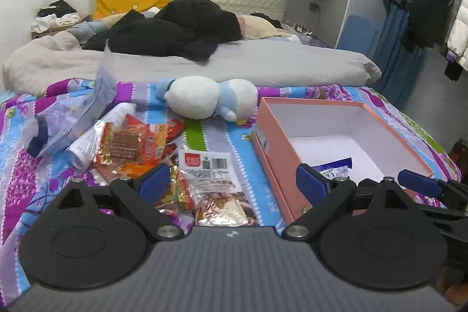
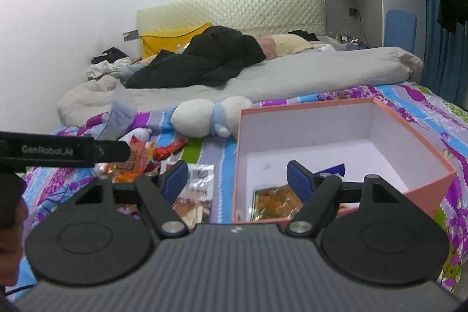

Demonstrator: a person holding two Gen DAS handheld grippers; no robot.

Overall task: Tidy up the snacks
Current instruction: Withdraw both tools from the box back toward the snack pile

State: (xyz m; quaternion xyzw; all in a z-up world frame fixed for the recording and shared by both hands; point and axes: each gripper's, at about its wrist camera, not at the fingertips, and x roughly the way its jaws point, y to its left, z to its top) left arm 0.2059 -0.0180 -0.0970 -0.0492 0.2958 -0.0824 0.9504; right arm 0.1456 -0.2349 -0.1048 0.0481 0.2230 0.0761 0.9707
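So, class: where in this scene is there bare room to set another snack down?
Free: the far white floor of the pink cardboard box, and the bedspread strip between box and snack pile. Crowded: the orange and red packets on the left.

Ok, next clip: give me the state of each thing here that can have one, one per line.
Left tool: open, empty.
Right tool: open, empty.
Pink box: lid off, upright on the bedspread.
Gold snack packet: lying flat inside the box.
Blue packet: inside the box.
Clear labelled snack bag: sealed, flat on the bedspread.
Plush toy: lying on its side.
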